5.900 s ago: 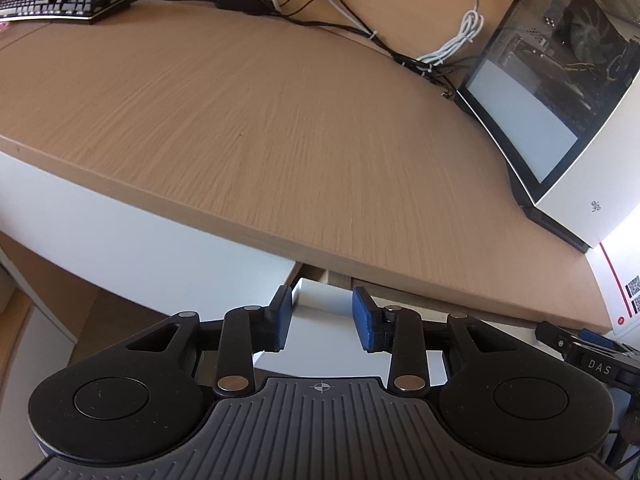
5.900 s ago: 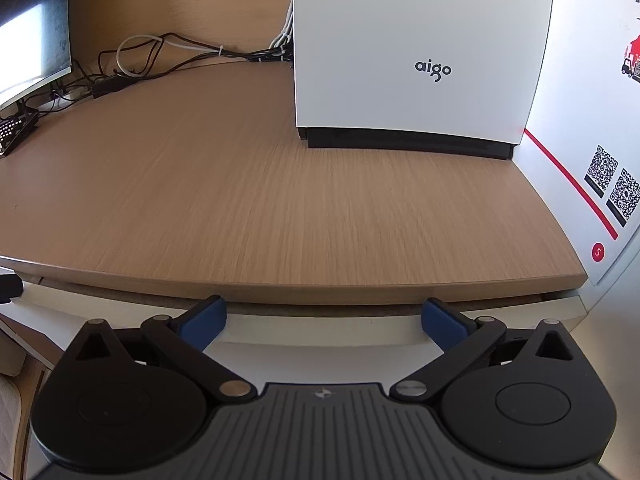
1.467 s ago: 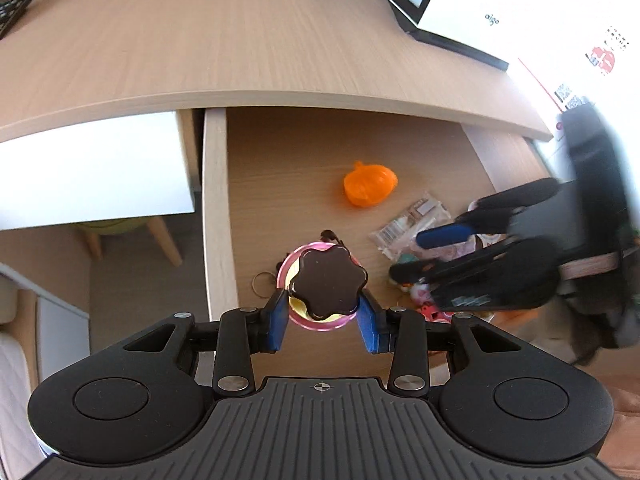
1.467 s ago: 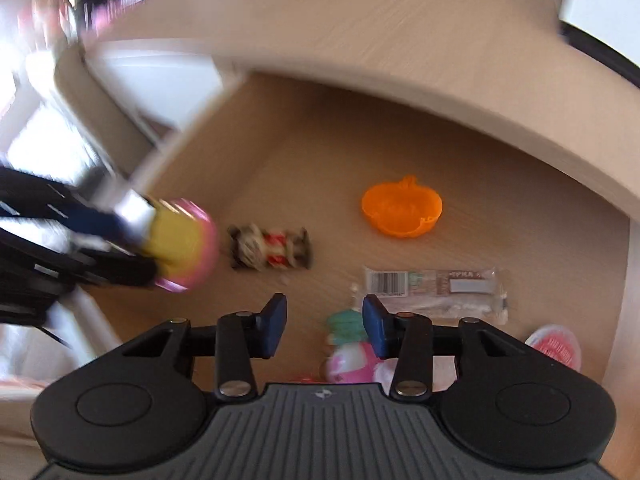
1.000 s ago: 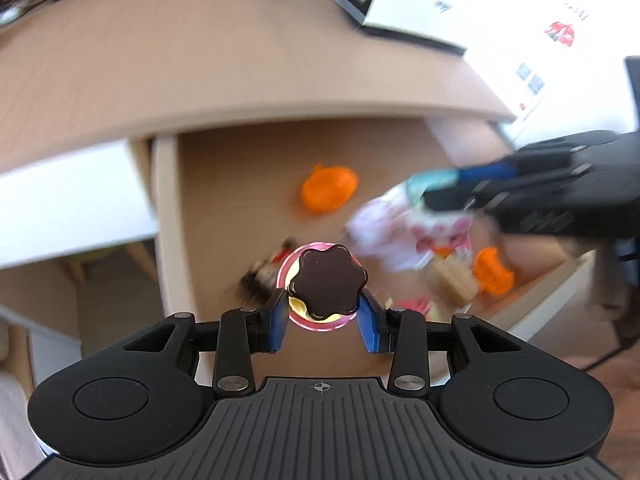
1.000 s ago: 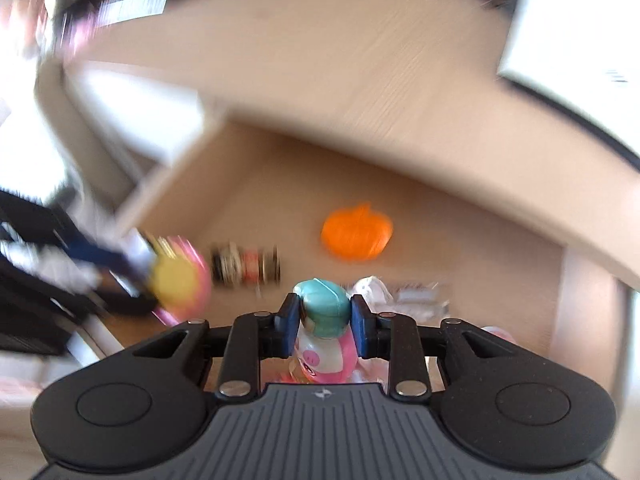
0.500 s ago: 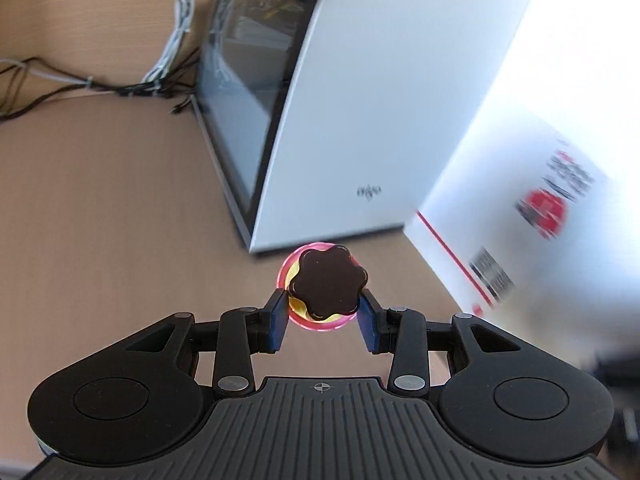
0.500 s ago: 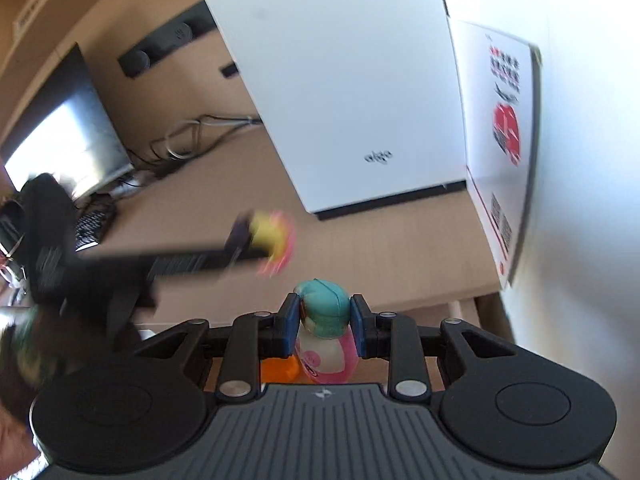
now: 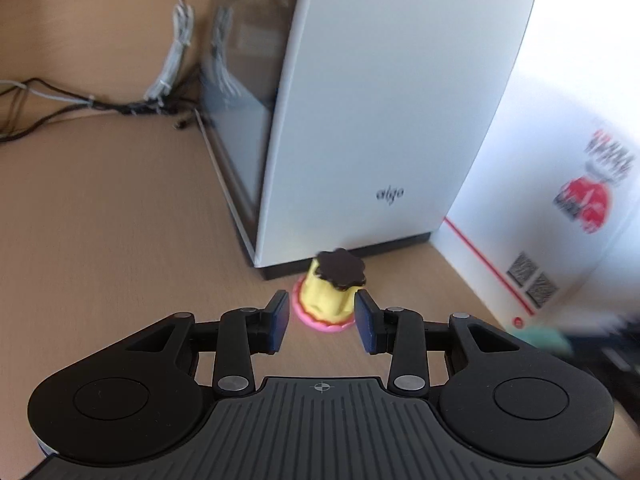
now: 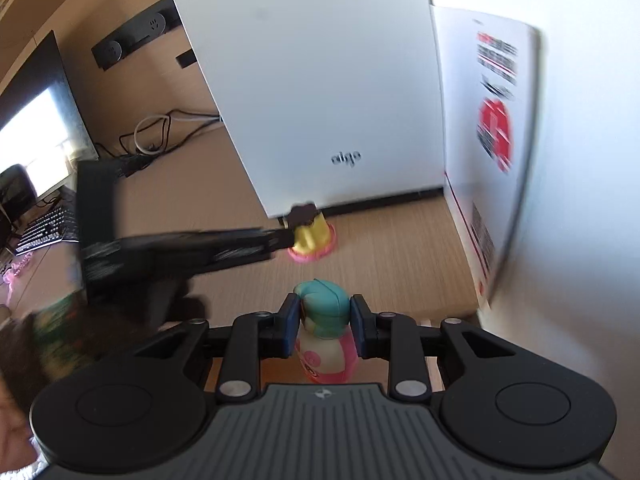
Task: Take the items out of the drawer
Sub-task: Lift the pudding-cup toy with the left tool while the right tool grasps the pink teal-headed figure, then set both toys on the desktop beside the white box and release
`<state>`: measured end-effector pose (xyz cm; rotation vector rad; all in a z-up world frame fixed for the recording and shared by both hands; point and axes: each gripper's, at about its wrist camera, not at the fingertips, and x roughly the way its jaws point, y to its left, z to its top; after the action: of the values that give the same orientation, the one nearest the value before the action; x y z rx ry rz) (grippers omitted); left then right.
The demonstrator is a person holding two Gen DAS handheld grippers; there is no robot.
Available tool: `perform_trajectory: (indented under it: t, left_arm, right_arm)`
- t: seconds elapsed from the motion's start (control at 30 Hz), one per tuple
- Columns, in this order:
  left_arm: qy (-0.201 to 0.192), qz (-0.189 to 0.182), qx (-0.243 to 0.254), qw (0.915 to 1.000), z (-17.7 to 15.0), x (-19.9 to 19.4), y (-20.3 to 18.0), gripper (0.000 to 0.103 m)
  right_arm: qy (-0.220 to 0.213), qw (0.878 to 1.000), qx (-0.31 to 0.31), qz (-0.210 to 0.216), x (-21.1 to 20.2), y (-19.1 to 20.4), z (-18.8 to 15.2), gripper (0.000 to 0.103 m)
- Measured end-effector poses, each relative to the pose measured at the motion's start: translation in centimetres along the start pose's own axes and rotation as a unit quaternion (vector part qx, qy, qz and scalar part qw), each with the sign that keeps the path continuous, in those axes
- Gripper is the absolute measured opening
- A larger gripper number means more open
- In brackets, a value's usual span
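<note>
Pale wood-grain desk top [image 9: 104,216], warm tan, carrying a tall white computer case [image 9: 384,112] with a dark glass side panel; grey "aigo" lettering [image 9: 389,193] low on its white front. Behind the case, to its left: tangled black and white cables [image 9: 160,92], a black wall socket strip [image 10: 132,42], a lit monitor [image 10: 36,128], a black keyboard [image 10: 48,226]. Right of the case: a white wall poster [image 9: 560,240] with a red stripe, a red graphic and two QR codes, print too blurred to read.

Just before the case's front corner, on the desk: a yellow toy pudding with a dark brown scalloped top on a pink base [image 9: 330,294]. Left gripper [image 9: 322,318] parted around it, blue pads [image 9: 280,316] on either side, contact not clear.

Nearer than the case, over the desk edge: right gripper [image 10: 324,326] clamped on the teal cap of a small pink-and-white toy bottle [image 10: 324,332], held off the surface.
</note>
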<state>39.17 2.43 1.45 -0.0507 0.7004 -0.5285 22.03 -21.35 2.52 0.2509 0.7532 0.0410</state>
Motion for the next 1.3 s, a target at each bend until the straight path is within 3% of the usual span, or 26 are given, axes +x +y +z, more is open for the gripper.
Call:
perform_trajectory:
  t: [0.1, 0.2, 0.43, 0.53, 0.63, 0.77, 0.87, 1.1, 1.17, 1.23, 1.3]
  left_arm:
    - [-0.008, -0.002, -0.017, 0.9998, -1.5, -3.9, 1.4, 0.039]
    - [0.002, 0.022, -0.019, 0.9996, -3.7, -6.8, 3.0, 0.037]
    - [0.067, 0.036, -0.077, 0.9941, -9.9, -13.1, 7.2, 0.034]
    - [0.102, 0.062, -0.059, 0.9911, -11.6, -14.1, 7.7, 0.033]
    - [0.149, 0.087, -0.013, 0.9849, -12.6, -13.5, 7.1, 0.029]
    - [0.199, 0.069, 0.037, 0.9769, -13.2, -11.9, 6.5, 0.029]
    - [0.229, 0.063, 0.065, 0.9693, -13.4, -9.8, 6.0, 0.029]
    - [0.308, 0.073, 0.162, 0.9347, -14.2, -4.1, 4.3, 0.030]
    - [0.329, 0.071, 0.170, 0.9264, -14.8, -2.9, 4.2, 0.030]
    - [0.340, 0.065, 0.155, 0.9254, -15.3, -2.1, 4.5, 0.036]
    - [0.342, 0.061, 0.124, 0.9295, -15.6, -1.7, 5.0, 0.034]
  right_arm:
    - [-0.017, 1.000, -0.009, -0.003, 2.1, 0.4, 1.6, 0.026]
    - [-0.039, 0.998, -0.028, -0.033, 5.1, 0.4, 3.0, 0.026]
    - [-0.027, 0.997, -0.045, -0.065, 12.2, -0.4, 5.1, 0.027]
    - [-0.023, 0.996, -0.051, -0.065, 12.5, -0.2, 5.5, 0.028]
    - [-0.046, 0.996, -0.044, -0.068, 10.8, 0.3, 5.4, 0.031]
    - [-0.065, 0.996, -0.031, -0.046, 7.2, 1.1, 3.9, 0.032]
    - [-0.064, 0.997, -0.035, -0.032, 4.7, 1.8, 2.0, 0.040]
    - [-0.013, 0.995, -0.091, -0.026, 1.7, 3.2, -3.2, 0.041]
    - [0.006, 0.995, -0.093, -0.021, 1.5, 3.0, -4.2, 0.041]
    - [0.035, 0.996, -0.086, -0.008, 1.5, 2.6, -5.3, 0.047]
    - [0.067, 0.994, -0.088, 0.003, 2.1, 2.5, -6.0, 0.052]
